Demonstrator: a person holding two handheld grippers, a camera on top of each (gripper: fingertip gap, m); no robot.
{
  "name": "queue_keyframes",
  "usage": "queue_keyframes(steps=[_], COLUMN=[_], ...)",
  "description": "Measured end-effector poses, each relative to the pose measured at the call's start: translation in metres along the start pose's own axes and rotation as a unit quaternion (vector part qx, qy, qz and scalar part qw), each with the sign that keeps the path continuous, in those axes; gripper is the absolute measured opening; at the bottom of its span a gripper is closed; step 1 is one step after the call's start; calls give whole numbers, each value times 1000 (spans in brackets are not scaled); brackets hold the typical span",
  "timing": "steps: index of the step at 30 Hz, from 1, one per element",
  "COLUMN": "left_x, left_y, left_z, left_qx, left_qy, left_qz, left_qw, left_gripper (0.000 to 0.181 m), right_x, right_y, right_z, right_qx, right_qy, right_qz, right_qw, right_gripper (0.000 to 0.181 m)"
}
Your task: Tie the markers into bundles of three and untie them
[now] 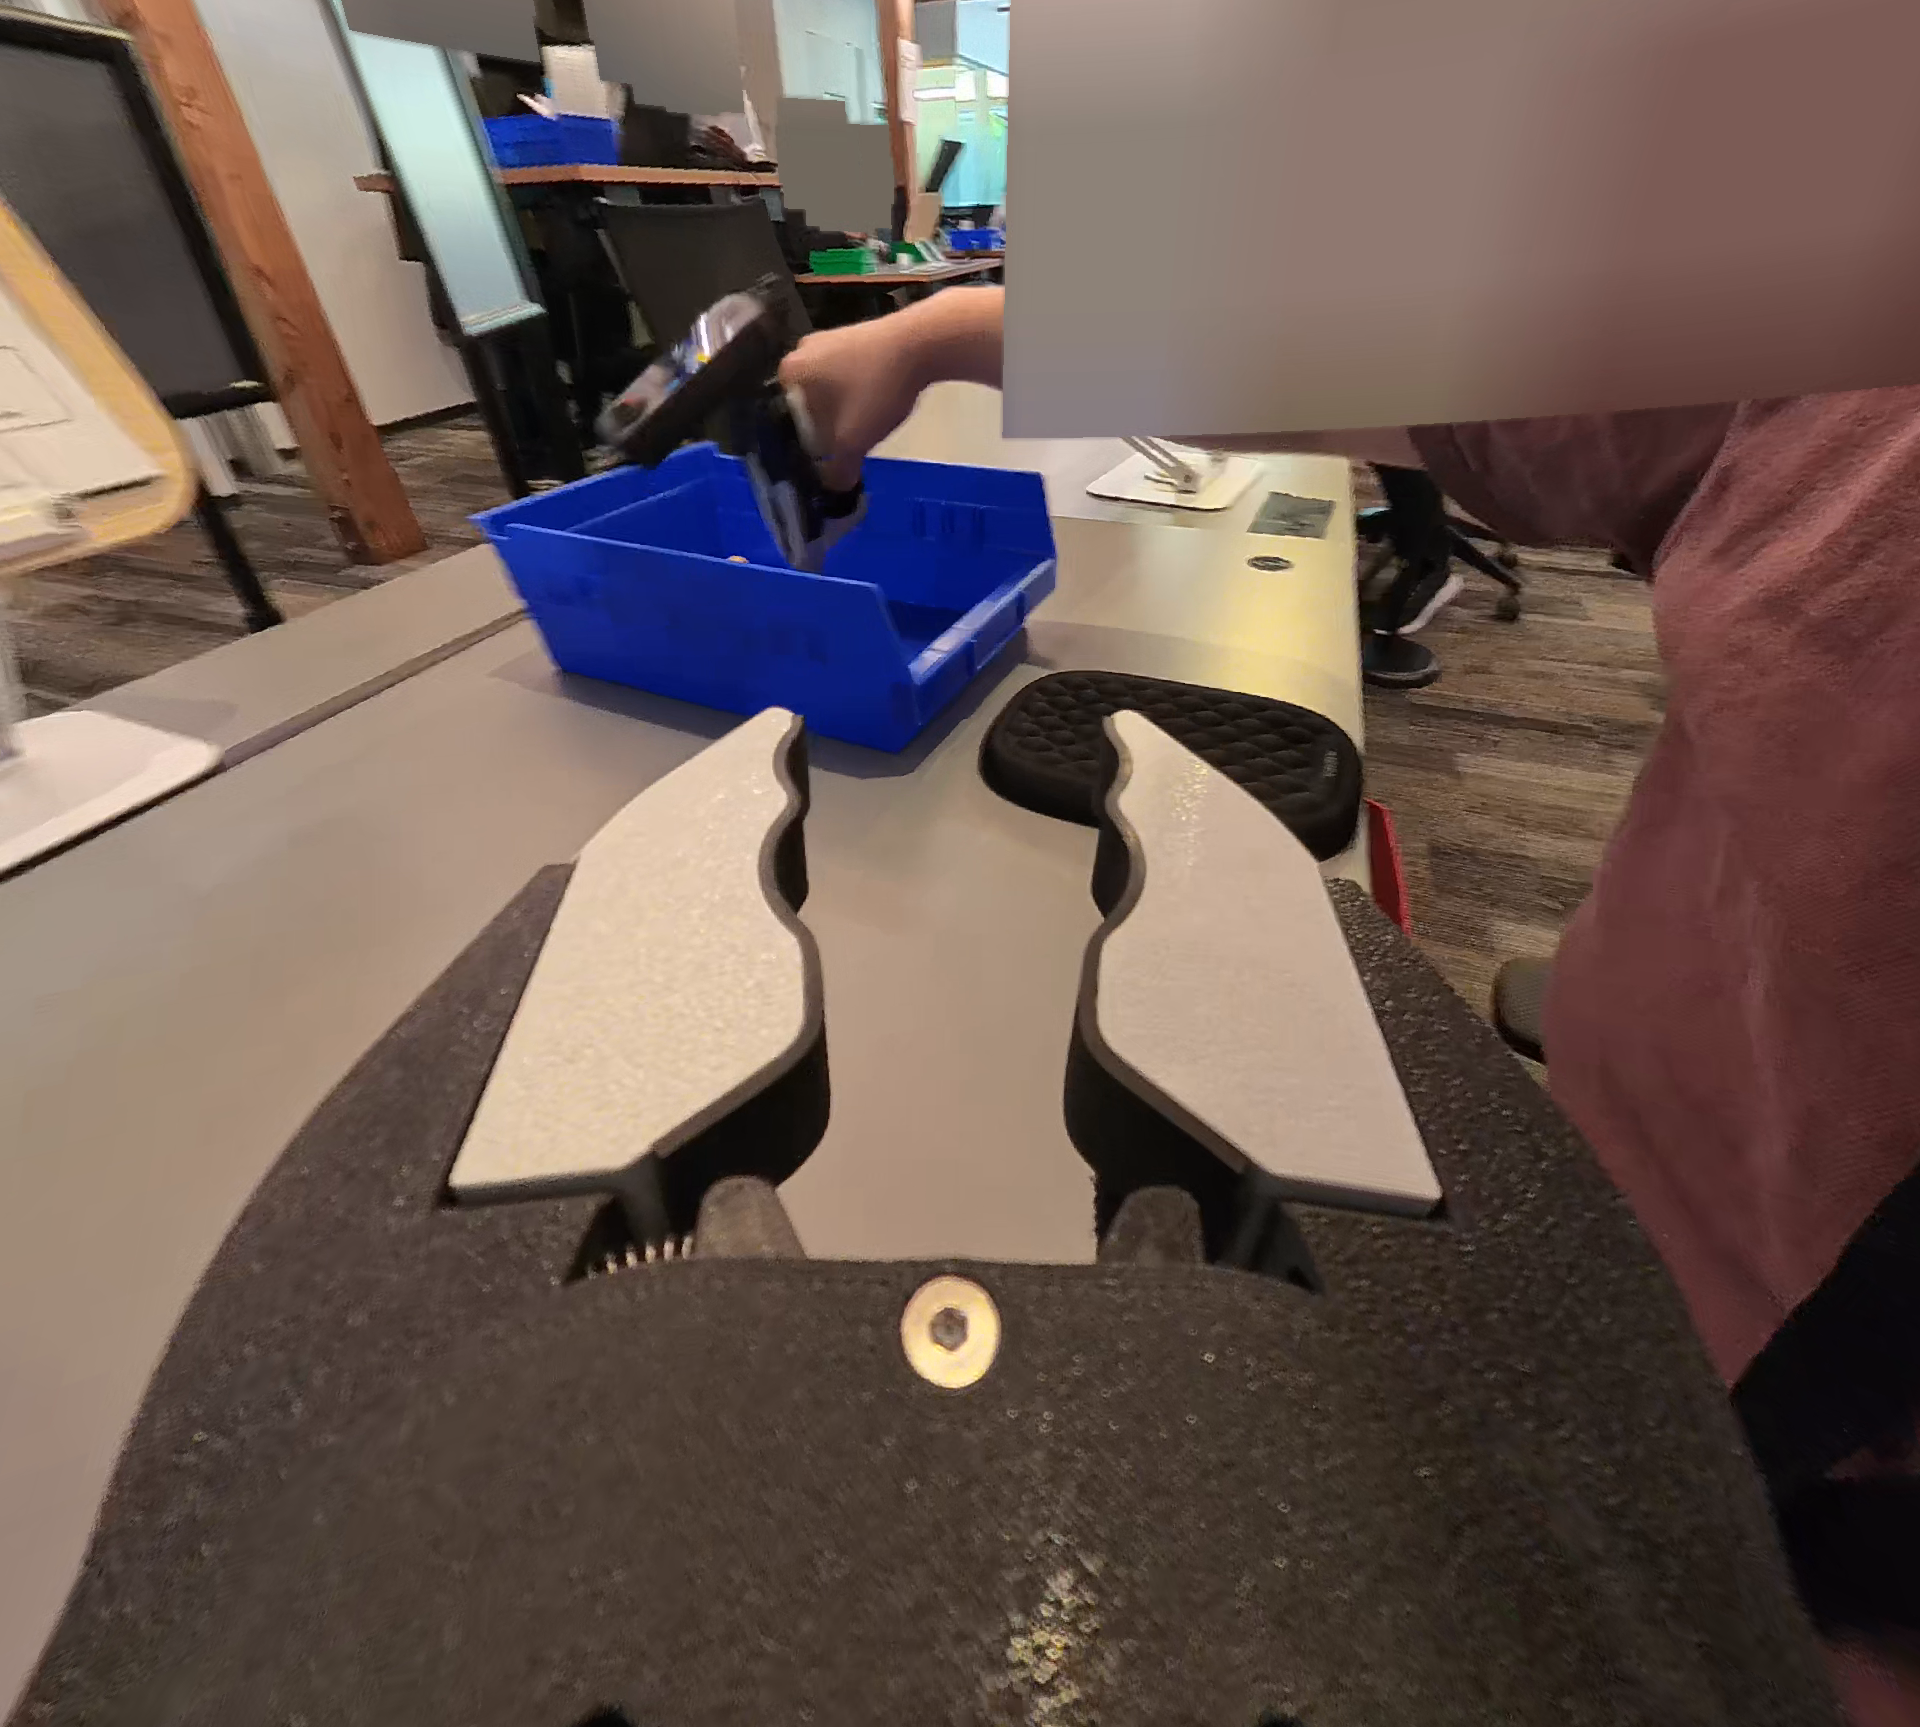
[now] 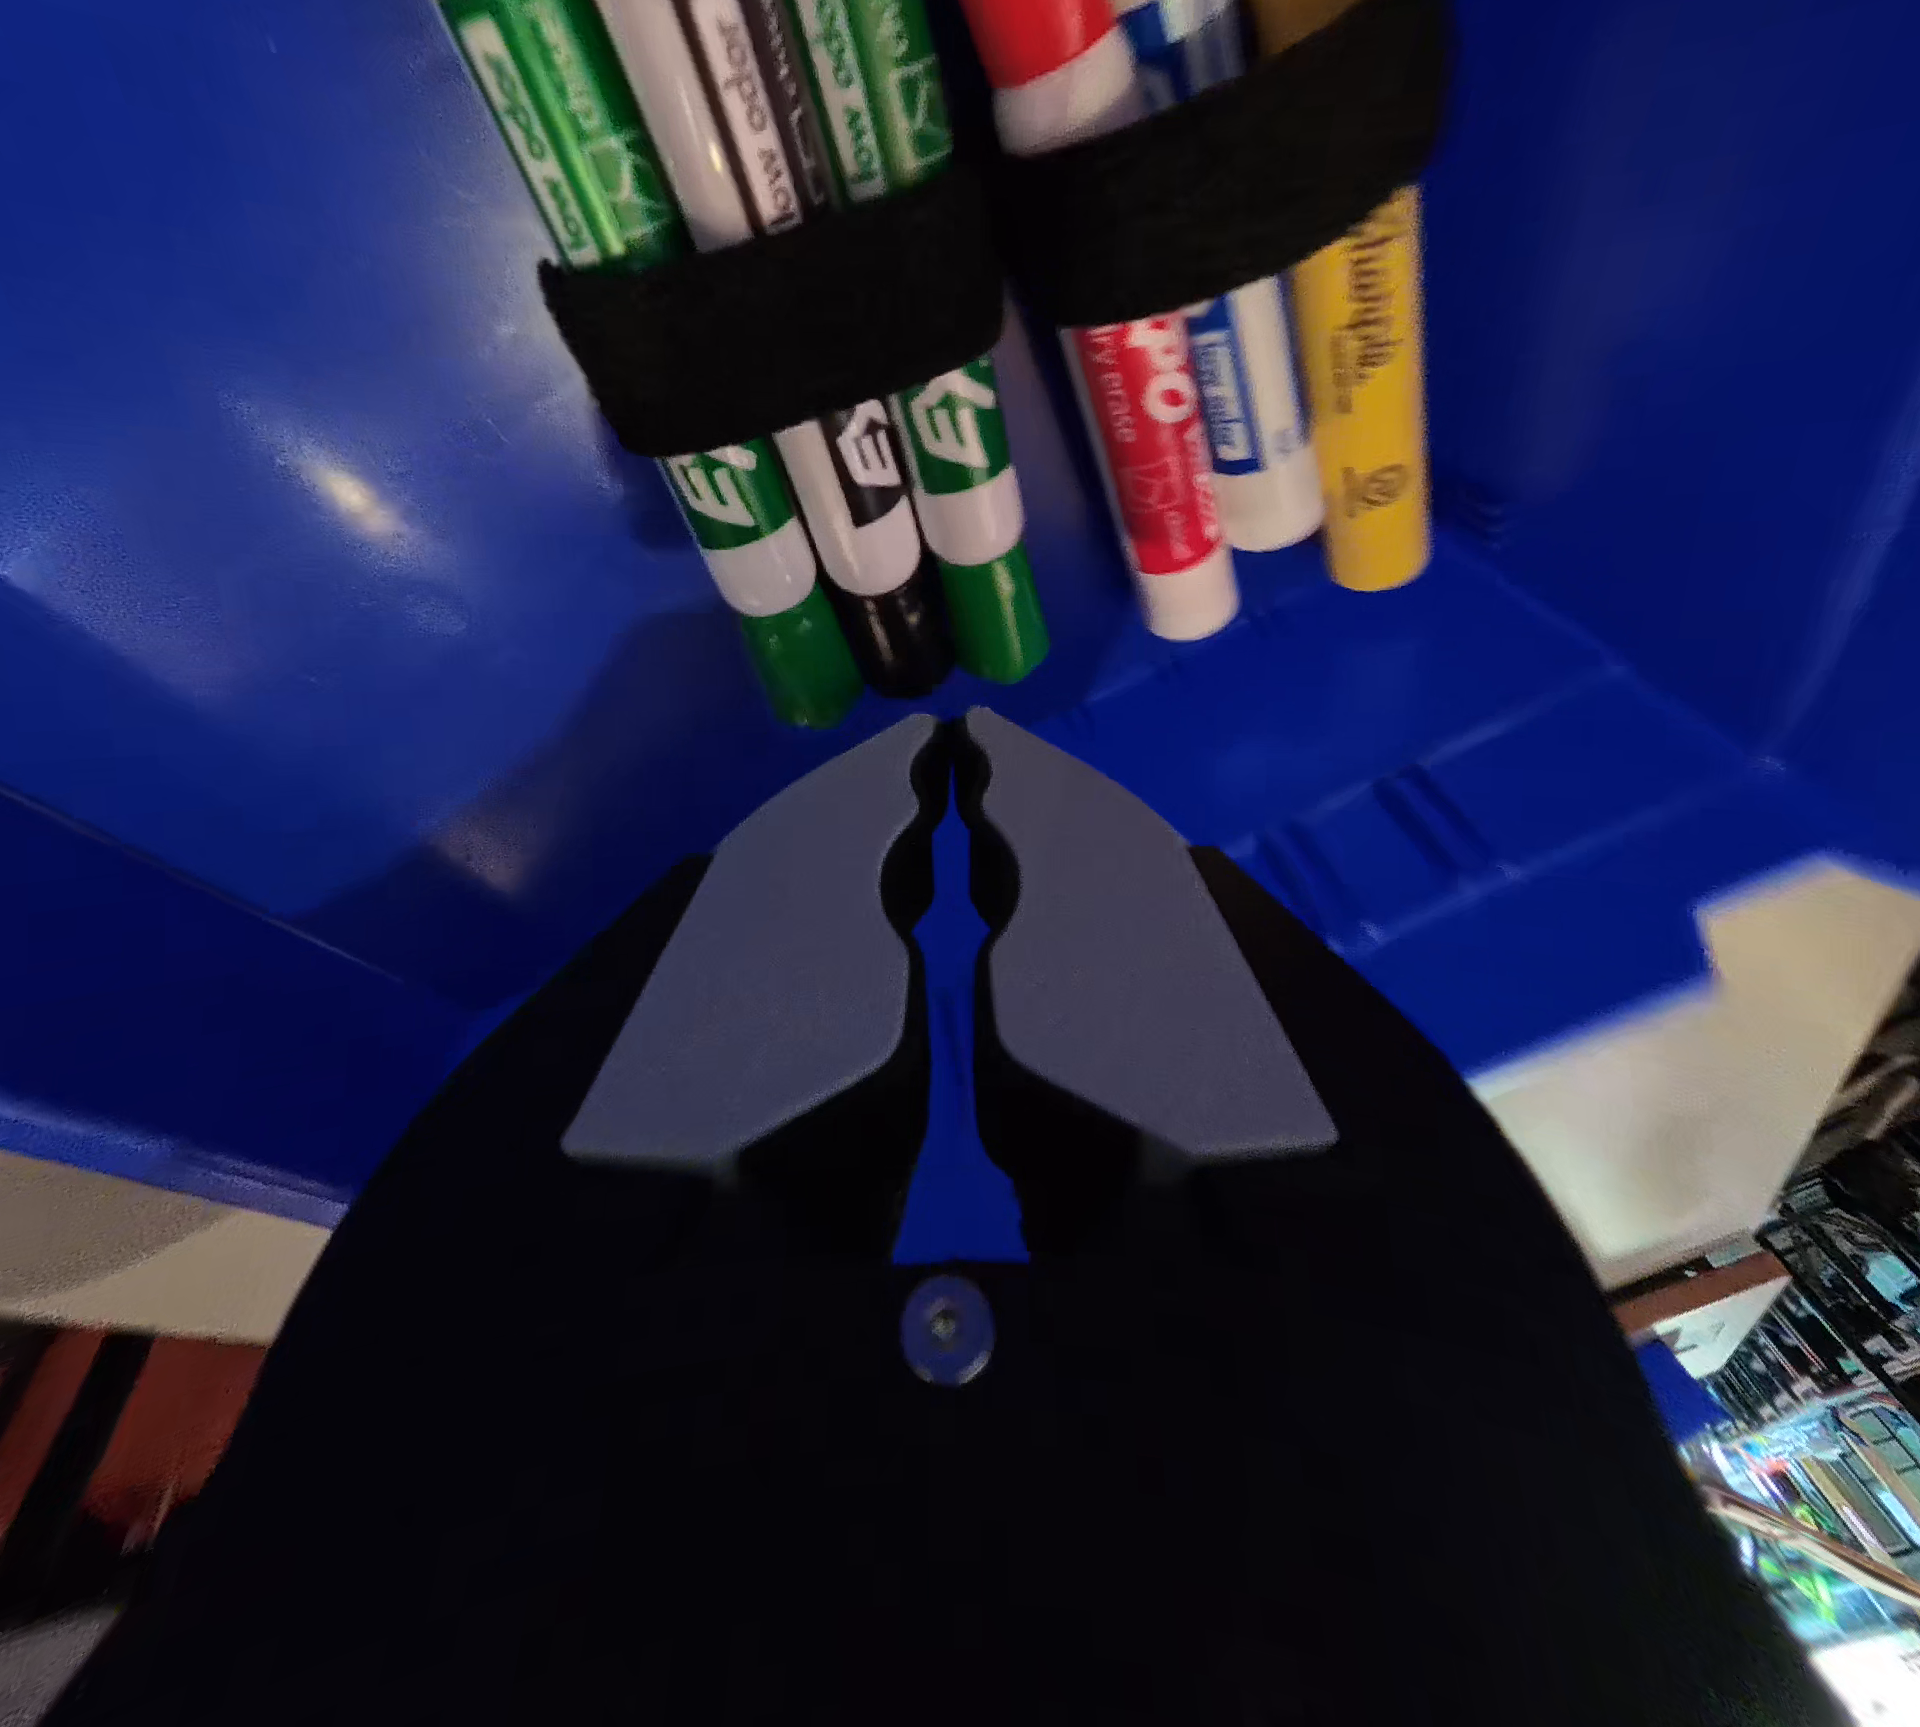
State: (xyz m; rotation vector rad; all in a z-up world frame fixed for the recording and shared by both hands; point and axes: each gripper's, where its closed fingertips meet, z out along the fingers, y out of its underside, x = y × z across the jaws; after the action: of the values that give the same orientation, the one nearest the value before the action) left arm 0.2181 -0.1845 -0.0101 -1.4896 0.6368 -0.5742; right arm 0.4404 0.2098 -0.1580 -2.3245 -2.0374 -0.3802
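Two marker bundles lie in the blue bin (image 2: 312, 327). One holds two green markers and a black one (image 2: 862, 524) under a black strap (image 2: 769, 337). The other holds a red, a blue and a yellow marker (image 2: 1257, 430) under a second black strap (image 2: 1216, 212). My right gripper (image 2: 951, 727) is shut and empty, its tips just short of the black marker's cap. In the left wrist view it (image 1: 800, 534) dips into the bin (image 1: 727, 628), held by a hand. My left gripper (image 1: 956, 742) is open and empty above the grey table (image 1: 312, 950), short of the bin.
A black quilted wrist rest (image 1: 1247, 742) lies right of the bin near the table's edge. A white stand base (image 1: 1174, 472) sits behind the bin, another (image 1: 83, 773) at the far left. A person's maroon-clad torso (image 1: 1766, 846) is close on the right.
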Motion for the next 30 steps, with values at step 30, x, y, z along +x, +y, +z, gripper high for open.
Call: queue_keyframes(steps=[30], left_x=[-235], left_y=[109], left_z=[-217], left_qx=[-609], left_qy=[129], left_qz=[51], left_qw=[781], left_gripper=[34], right_x=[-181], right_y=[-181], right_z=[-314], right_qx=[687], right_qy=[-94], right_qz=[-65], right_qw=[717], right_gripper=[29])
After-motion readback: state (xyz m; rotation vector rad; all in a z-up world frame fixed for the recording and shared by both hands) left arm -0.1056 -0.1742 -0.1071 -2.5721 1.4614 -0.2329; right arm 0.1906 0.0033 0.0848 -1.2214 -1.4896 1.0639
